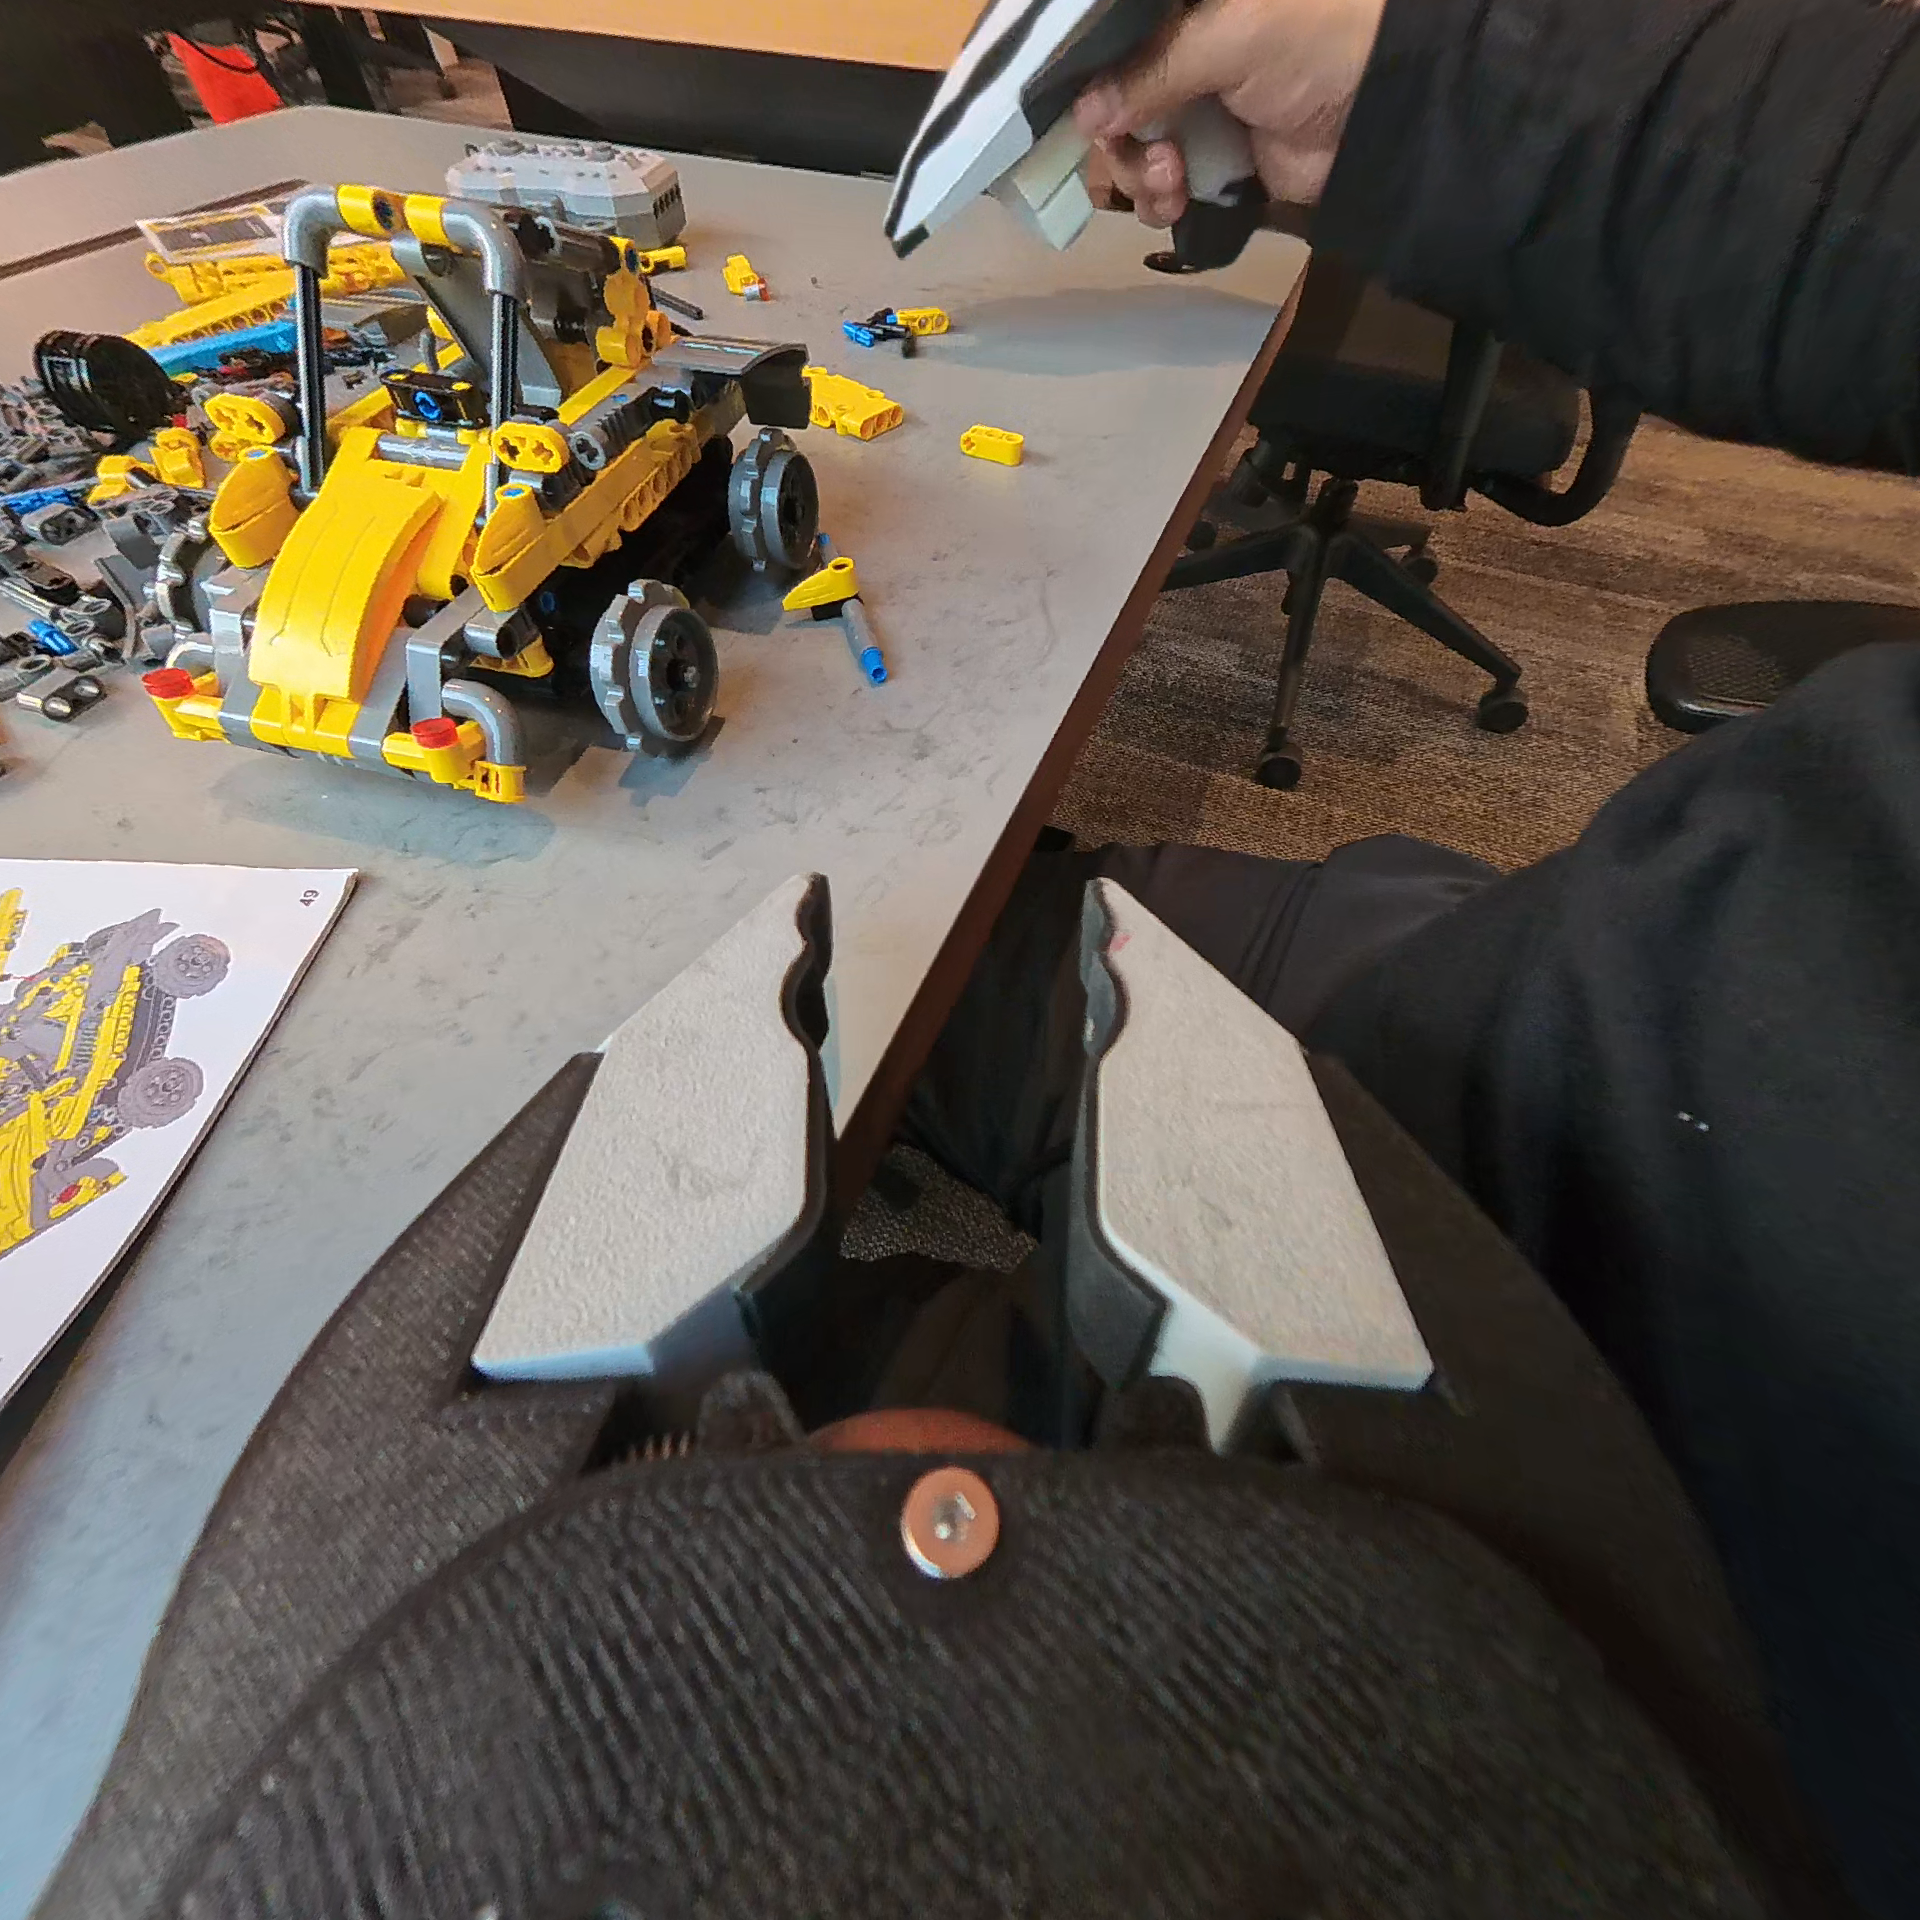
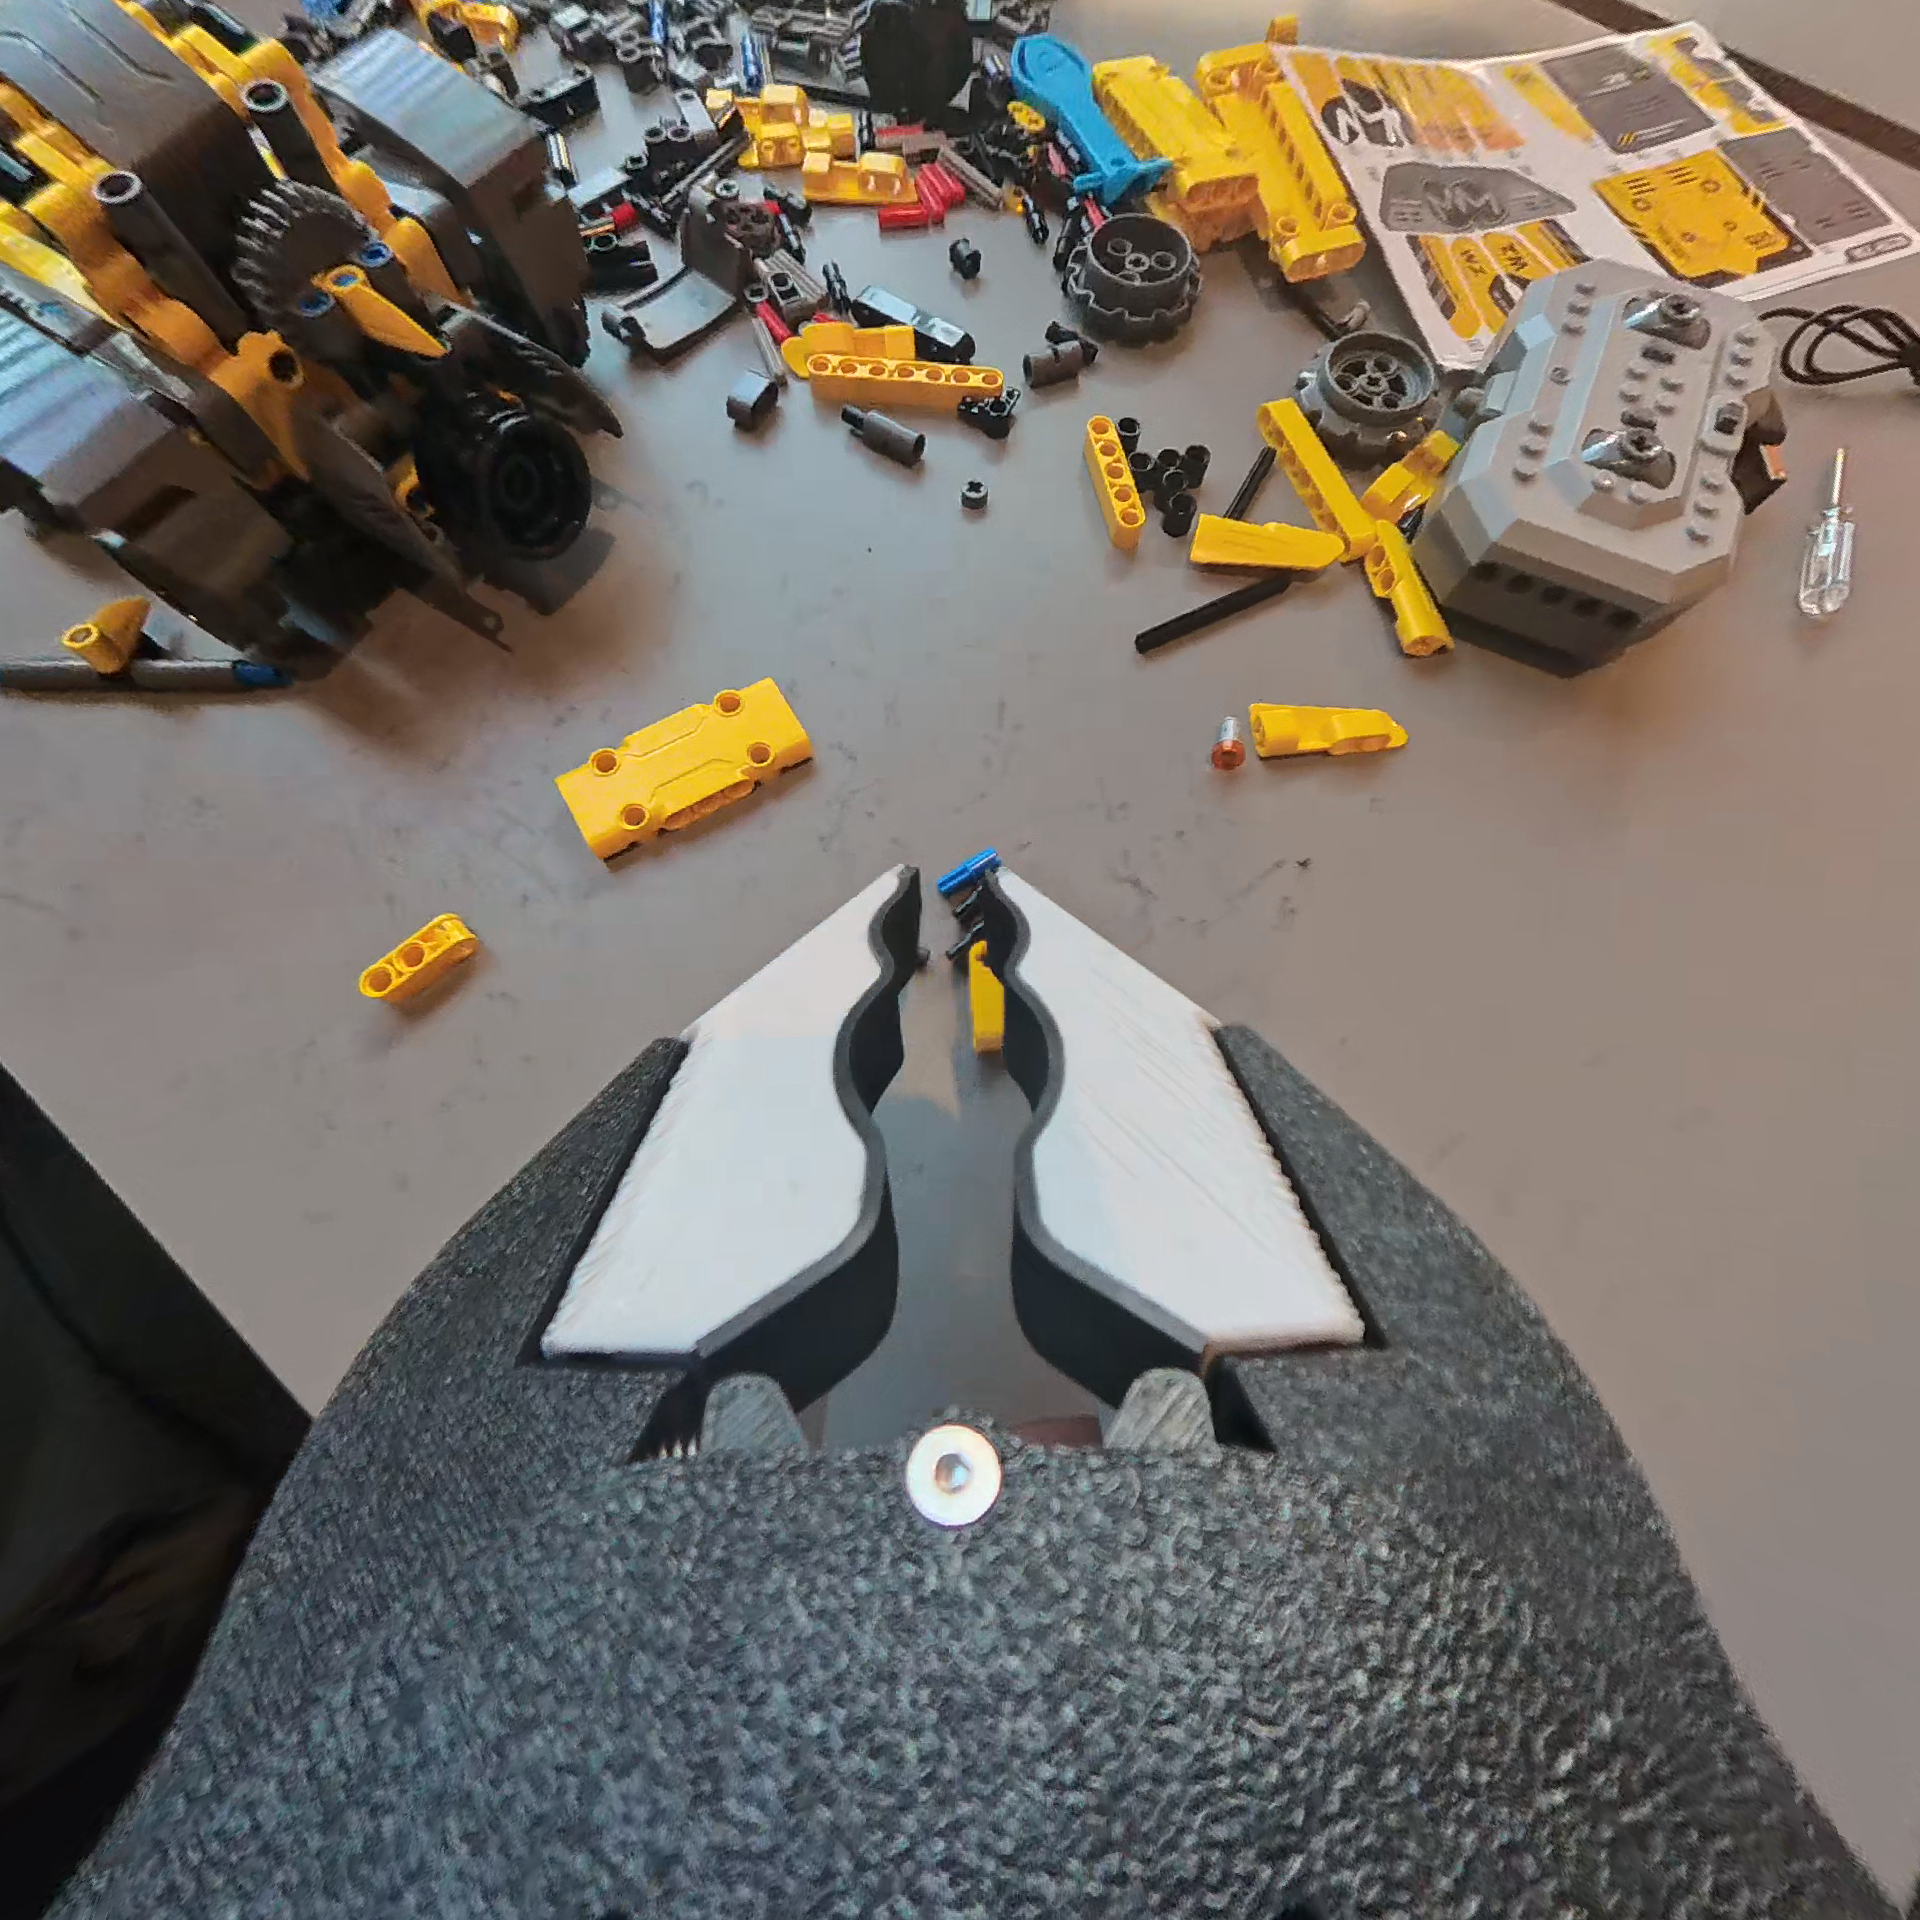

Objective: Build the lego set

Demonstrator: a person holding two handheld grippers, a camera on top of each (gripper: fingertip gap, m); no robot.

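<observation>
My right gripper (image 2: 956, 888) hovers just above a grey table (image 2: 1455, 1039), jaws a narrow gap apart and holding nothing. Seen through the gap, a small cluster of a blue pin (image 2: 966, 871), black pins and a short yellow piece (image 2: 985, 997) lies on the table. The same cluster (image 1: 899, 324) shows in the left wrist view below the right gripper (image 1: 987, 145), which a hand holds. My left gripper (image 1: 961, 914) is open and empty over the table's near edge (image 1: 1039, 779). A half-built yellow and grey brick vehicle (image 1: 447, 499) stands to its upper left.
A yellow panel (image 2: 681, 764) and a small yellow beam (image 2: 419, 956) lie left of the right gripper. A grey battery box (image 2: 1600, 457), a screwdriver (image 2: 1823, 551), a sticker sheet (image 2: 1621, 135) and many loose parts lie beyond. An instruction booklet (image 1: 135, 1060) lies left; an office chair (image 1: 1382, 499) stands off the table. The grippers' ends are close to 35 cm from one another.
</observation>
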